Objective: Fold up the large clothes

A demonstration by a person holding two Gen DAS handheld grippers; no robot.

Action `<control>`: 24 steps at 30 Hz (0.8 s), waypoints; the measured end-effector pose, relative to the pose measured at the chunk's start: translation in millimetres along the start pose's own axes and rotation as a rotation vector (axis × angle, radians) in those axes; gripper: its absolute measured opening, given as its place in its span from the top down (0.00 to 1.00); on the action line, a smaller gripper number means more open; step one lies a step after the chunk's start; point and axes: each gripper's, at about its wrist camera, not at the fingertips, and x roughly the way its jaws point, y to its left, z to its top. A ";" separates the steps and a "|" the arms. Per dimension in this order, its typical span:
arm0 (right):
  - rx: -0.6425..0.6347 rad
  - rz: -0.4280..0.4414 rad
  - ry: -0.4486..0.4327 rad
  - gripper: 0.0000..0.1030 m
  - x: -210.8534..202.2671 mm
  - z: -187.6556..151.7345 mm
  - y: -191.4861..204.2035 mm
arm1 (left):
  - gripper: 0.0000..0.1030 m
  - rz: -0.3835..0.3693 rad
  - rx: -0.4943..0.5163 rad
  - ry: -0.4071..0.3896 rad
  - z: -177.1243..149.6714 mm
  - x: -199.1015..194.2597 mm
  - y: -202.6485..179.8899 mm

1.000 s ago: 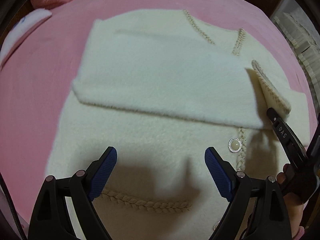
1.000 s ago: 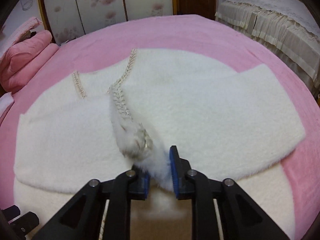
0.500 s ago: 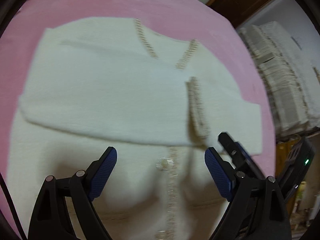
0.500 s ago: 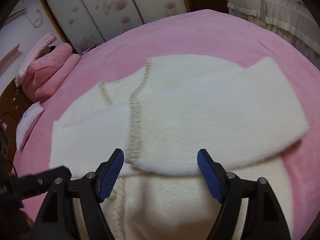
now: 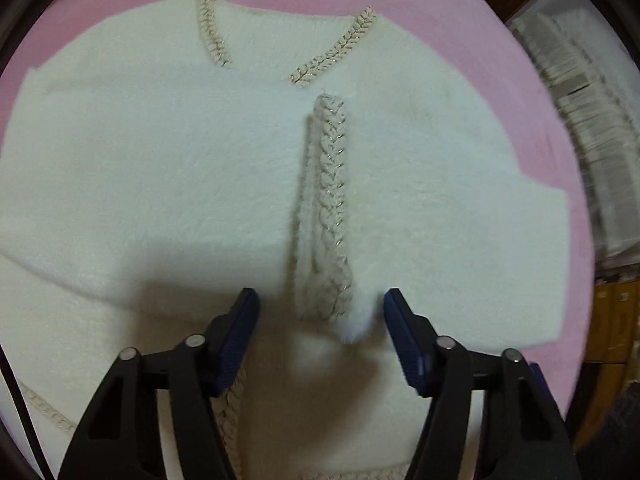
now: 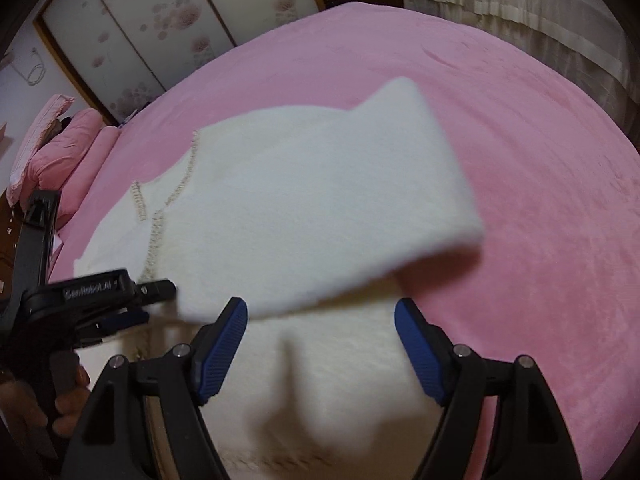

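Observation:
A cream fluffy cardigan lies flat on the pink bed, both sleeves folded across its chest. The braided cuff of one sleeve runs down the middle, and its fluffy end sits between the fingers of my left gripper. That gripper's jaws are closing, and the pads stand apart from the cuff. In the right wrist view the cardigan has its folded sleeve jutting right. My right gripper hangs open over the sleeve's near edge, holding nothing. The left gripper shows at the left there.
The pink bedspread stretches wide to the right and beyond the cardigan. Pink pillows lie at the far left before a flowered wardrobe. Cream frilled bedding stands at the back right. A person's hand grips the left tool.
My right gripper let go of the sleeve cuff, opened wide and swung right. My left gripper travelled right to the cuff's end and its jaws narrowed.

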 end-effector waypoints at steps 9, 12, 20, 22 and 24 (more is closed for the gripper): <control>0.091 -0.031 0.070 0.26 15.2 -7.7 -37.1 | 0.83 0.094 0.103 -0.012 2.0 3.3 -38.5; 0.091 -0.047 0.081 0.26 26.0 -4.4 -39.6 | 0.86 0.113 0.118 -0.008 2.8 2.1 -48.9; 0.026 -0.098 0.024 0.24 51.1 11.9 -29.1 | 0.92 0.043 0.069 -0.040 19.2 -30.4 -58.7; 0.010 -0.113 0.005 0.24 56.4 16.8 -23.9 | 0.92 0.025 0.082 -0.072 28.9 -49.5 -62.8; -0.005 -0.131 0.001 0.24 60.0 23.0 -17.7 | 0.93 0.018 0.100 -0.112 36.0 -66.2 -70.6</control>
